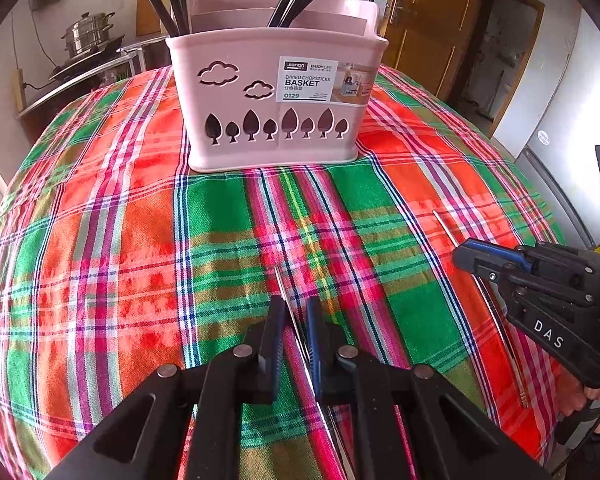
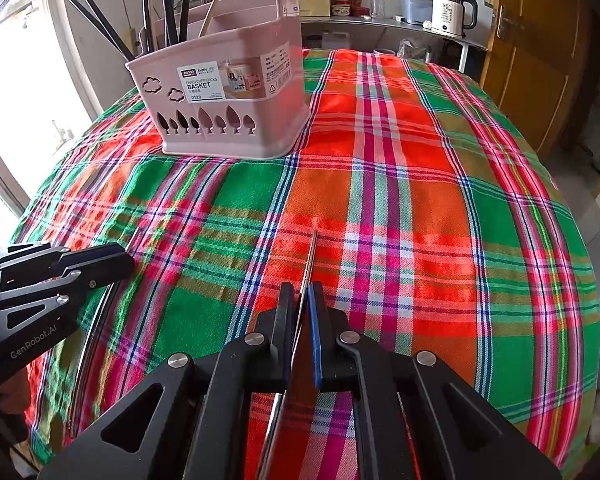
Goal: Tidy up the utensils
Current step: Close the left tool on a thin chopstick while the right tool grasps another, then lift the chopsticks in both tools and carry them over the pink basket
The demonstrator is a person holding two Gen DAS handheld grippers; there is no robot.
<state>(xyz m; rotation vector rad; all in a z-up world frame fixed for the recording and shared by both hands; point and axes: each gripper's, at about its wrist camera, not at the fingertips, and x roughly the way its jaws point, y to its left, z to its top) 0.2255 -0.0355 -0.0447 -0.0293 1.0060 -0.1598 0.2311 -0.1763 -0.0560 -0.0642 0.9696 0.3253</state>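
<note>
A pink divided chopsticks basket (image 1: 272, 100) stands at the far side of the plaid tablecloth and holds several black chopsticks (image 1: 172, 4); it also shows in the right wrist view (image 2: 228, 96). My left gripper (image 1: 294, 312) has its jaws nearly closed around a metal chopstick (image 1: 288, 308) lying on the cloth. My right gripper (image 2: 300, 300) is nearly closed around a second metal chopstick (image 2: 310, 256), also seen in the left wrist view (image 1: 444, 224). Each gripper shows in the other's view, the right (image 1: 540, 280) and the left (image 2: 52, 276).
The plaid cloth (image 2: 420, 208) covers a round table. A steel steamer pot (image 1: 88, 34) sits on a stove at the back left. A counter with a white kettle (image 2: 452, 12) and jars stands behind the table. A wooden door (image 2: 536, 60) is at the right.
</note>
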